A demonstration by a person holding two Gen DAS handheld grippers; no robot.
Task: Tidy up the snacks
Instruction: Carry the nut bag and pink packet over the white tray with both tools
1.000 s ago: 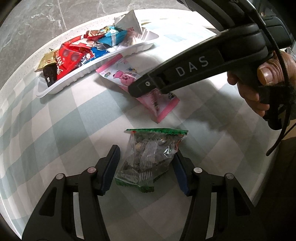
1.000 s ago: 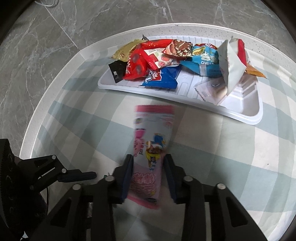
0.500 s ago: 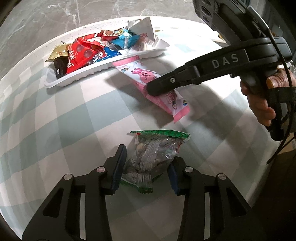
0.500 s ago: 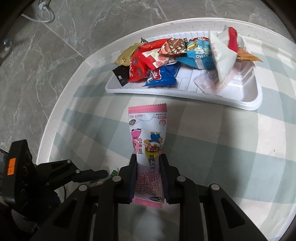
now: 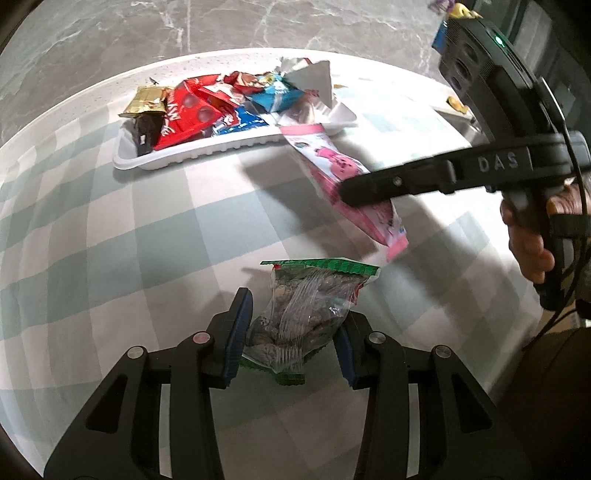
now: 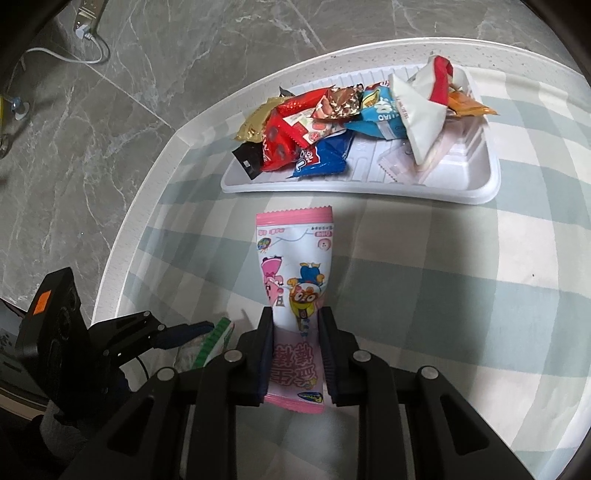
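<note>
My left gripper [image 5: 293,325] is shut on a clear green-edged nut packet [image 5: 308,304] and holds it just above the checked tablecloth. My right gripper [image 6: 295,341] is shut on a long pink cartoon snack packet [image 6: 295,273], lifted off the table and pointing at the white tray [image 6: 480,186]. The pink packet [image 5: 343,177] and the right gripper's finger also show in the left wrist view. The white tray [image 5: 184,157] holds several wrapped snacks, red, blue, gold and white.
The round table has a white rim [image 6: 155,173] with grey marble floor [image 6: 110,92] beyond it. A cable and plug [image 6: 86,26] lie on the floor at far left. The left gripper [image 6: 177,330] shows at lower left in the right wrist view.
Both grippers closed on their packets and lifted them. The right gripper raised the pink packet off the cloth and carried it toward the tray.
</note>
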